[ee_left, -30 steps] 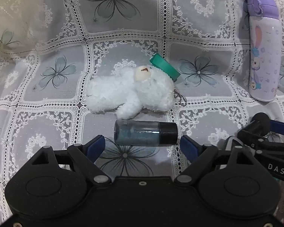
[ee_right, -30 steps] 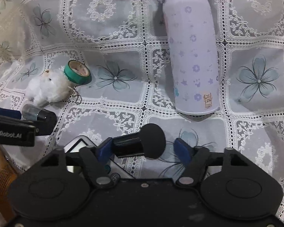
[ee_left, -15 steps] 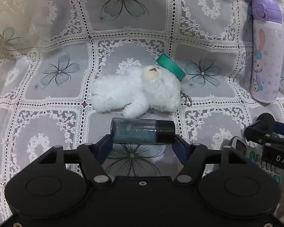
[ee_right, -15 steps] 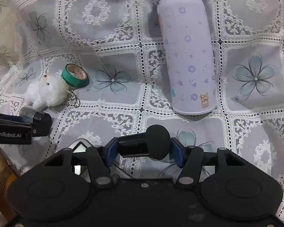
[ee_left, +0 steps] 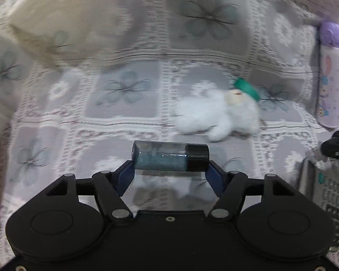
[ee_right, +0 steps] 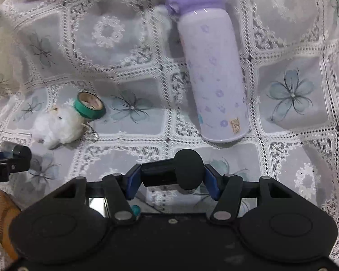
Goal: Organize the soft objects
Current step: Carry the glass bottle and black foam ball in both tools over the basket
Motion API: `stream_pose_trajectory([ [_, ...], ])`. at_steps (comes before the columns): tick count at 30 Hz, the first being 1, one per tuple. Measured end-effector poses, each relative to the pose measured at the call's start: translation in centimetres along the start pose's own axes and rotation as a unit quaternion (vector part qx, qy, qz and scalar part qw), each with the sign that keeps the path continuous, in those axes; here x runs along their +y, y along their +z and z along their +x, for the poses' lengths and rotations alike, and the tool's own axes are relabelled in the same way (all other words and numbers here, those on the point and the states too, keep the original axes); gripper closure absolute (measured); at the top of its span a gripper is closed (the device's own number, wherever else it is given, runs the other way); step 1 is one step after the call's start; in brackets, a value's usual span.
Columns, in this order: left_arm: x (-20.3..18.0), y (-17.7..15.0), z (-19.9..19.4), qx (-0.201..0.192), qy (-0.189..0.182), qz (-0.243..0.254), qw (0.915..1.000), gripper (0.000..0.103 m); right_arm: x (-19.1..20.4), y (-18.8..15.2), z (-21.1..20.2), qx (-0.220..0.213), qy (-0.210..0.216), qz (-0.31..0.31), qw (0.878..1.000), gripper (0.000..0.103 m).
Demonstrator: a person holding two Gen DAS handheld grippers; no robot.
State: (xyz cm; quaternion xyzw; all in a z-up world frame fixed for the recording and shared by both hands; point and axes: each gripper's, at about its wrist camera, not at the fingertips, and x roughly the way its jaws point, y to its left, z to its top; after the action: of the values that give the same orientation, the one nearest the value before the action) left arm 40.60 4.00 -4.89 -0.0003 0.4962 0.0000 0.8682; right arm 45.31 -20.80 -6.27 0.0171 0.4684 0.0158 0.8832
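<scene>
My left gripper (ee_left: pixel 170 171) is shut on a clear vial with blue contents and a black cap (ee_left: pixel 170 155), held crosswise above the lace cloth. A white plush bear (ee_left: pixel 219 113) lies beyond it to the right, with a green tape roll (ee_left: pixel 246 88) at its head. My right gripper (ee_right: pixel 170 180) is shut on a black microphone with a foam head (ee_right: pixel 176 171). In the right wrist view the bear (ee_right: pixel 56 124) and tape roll (ee_right: pixel 90 105) lie at the left, and the vial (ee_right: pixel 15 153) shows at the left edge.
A purple flask (ee_right: pixel 212 74) lies on the cloth beyond the right gripper; it also shows in the left wrist view (ee_left: pixel 332 74). A calculator (ee_left: pixel 327 194) lies at the right. A brown object (ee_right: pixel 2 219) sits at the lower left edge.
Both grippers closed on their objects, the left on the vial and the right on the microphone. The left gripper then lifted the vial and swung left; its view is blurred.
</scene>
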Motion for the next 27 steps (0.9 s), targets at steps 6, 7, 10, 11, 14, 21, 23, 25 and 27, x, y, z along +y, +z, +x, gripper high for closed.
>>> stream_pose_trajectory([
  [6, 4.3, -1.5, -1.3, -0.003, 0.019, -0.024, 0.9995, 0.038, 4.3, 0.8, -1.3, -0.008, 0.024, -0.023, 0.999, 0.045],
  [7, 4.9, -1.8, -1.4, -0.003, 0.022, -0.028, 0.9994, 0.038, 5.3, 0.9, -1.5, -0.008, 0.031, -0.029, 0.999, 0.045],
  [10, 6.9, -2.7, -1.9, -0.001, 0.025, -0.045, 0.9987, 0.038, 8.4, 1.0, -1.9, -0.011, 0.050, -0.051, 0.997, 0.045],
  [11, 7.4, -3.0, -2.1, -0.007, 0.028, -0.053, 0.9982, 0.038, 9.5, 1.1, -1.9, -0.011, 0.056, -0.058, 0.997, 0.045],
  [14, 9.0, -4.0, -3.0, -0.010, 0.034, -0.062, 0.9975, 0.038, 12.6, 1.0, -2.0, -0.007, 0.078, -0.075, 0.994, 0.045],
  [21, 11.9, -6.6, -4.5, -0.012, 0.040, -0.076, 0.9963, 0.038, 19.6, 0.2, -1.8, 0.007, 0.122, -0.114, 0.986, 0.045],
  [23, 12.6, -7.3, -4.8, -0.012, 0.039, -0.081, 0.9959, 0.038, 21.1, -0.2, -1.7, 0.012, 0.132, -0.123, 0.984, 0.045],
  [25, 13.3, -8.2, -5.4, -0.013, 0.039, -0.089, 0.9952, 0.038, 22.6, -0.5, -1.7, 0.017, 0.142, -0.131, 0.981, 0.045],
  [27, 13.9, -9.1, -6.0, -0.015, 0.040, -0.098, 0.9943, 0.038, 23.9, -0.9, -2.0, 0.021, 0.153, -0.141, 0.978, 0.045],
])
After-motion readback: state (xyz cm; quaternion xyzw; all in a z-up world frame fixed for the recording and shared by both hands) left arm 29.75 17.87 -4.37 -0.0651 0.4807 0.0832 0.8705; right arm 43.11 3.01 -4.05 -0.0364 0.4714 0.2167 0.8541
